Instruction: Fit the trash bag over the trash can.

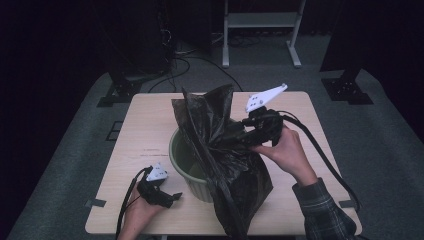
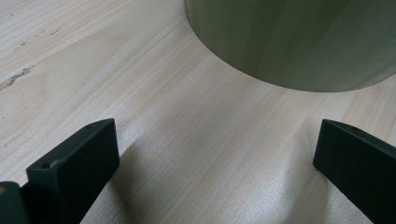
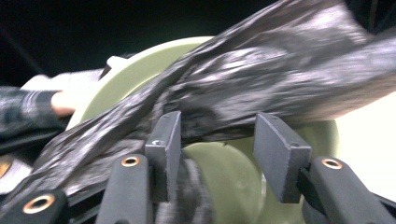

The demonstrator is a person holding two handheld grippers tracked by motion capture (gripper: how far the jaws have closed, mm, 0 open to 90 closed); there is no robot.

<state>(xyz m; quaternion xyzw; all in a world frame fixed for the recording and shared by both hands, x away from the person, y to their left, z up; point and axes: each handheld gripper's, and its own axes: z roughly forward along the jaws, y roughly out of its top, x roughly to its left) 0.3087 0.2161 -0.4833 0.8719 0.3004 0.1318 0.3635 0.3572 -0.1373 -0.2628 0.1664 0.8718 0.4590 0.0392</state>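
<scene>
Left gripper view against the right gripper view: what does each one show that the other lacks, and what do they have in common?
The left gripper view alone shows bare wooden table between two wide-apart jaws. The right gripper view alone shows the black plastic bag draped across its jaws, which stand apart, and a plaid sleeve at the left edge. Both show the green bucket: its outer wall in the first, its rim and side in the second.

We count one pale wooden bench (image 1: pixel 150 125), one round pale-green plastic bin (image 1: pixel 186 159), and one crumpled black plastic bag (image 1: pixel 225 145). We count two hand-held claws: the left claw (image 1: pixel 172 197) and the right claw (image 1: pixel 239 134). We count two hands.
</scene>
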